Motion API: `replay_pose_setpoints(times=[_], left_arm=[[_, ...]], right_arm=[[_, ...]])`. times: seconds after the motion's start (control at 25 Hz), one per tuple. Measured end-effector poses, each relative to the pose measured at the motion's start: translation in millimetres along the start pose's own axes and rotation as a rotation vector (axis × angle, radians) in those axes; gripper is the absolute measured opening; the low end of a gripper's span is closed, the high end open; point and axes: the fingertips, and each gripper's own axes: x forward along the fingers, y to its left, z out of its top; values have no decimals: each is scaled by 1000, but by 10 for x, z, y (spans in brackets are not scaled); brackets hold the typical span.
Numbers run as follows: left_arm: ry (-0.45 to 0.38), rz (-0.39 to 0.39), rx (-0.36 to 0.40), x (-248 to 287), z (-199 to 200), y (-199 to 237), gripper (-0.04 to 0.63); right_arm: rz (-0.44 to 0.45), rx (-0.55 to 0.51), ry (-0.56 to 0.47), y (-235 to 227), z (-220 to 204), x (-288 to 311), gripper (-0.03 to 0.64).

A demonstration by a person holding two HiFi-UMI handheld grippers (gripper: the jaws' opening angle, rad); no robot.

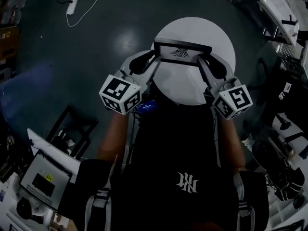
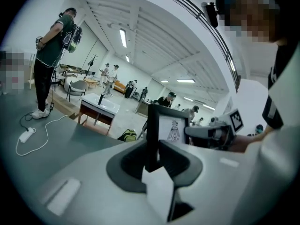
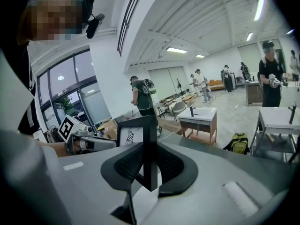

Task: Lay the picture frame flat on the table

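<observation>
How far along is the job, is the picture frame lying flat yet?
Not yet. Done: the left gripper and the right gripper each pinch one side edge of the picture frame. In hand: the frame is held over the round white table, standing up rather than flat. Left to do: tip it down flat onto the table, then let go.

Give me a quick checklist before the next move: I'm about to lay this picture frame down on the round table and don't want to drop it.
1. Jaws of the left gripper clamped on one side of the picture frame: ok.
2. Jaws of the right gripper clamped on the opposite side: ok.
3. Frame positioned over the round table: ok.
4. Frame's lower edge touching the tabletop: cannot tell.
5. Frame lying flat: not ok, not yet flat.
</observation>
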Motion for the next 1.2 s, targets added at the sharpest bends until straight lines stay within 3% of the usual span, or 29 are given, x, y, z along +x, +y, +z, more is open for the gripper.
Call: replay_pose_setpoints(times=[0.24, 0.44, 0.76, 1.2], left_arm=[[40, 57, -28, 344, -447, 211, 75], [79, 134, -95, 772, -943, 424, 74], [113, 165, -192, 1385, -1500, 576, 72], [162, 205, -187, 1719, -1942, 809, 64]], right_arm=[[38, 52, 54, -386, -503, 281, 78], [84, 74, 111, -845, -972, 585, 78], [86, 100, 156, -1488, -1506, 827, 80], [65, 52, 176, -1840, -1967, 1189, 78]])
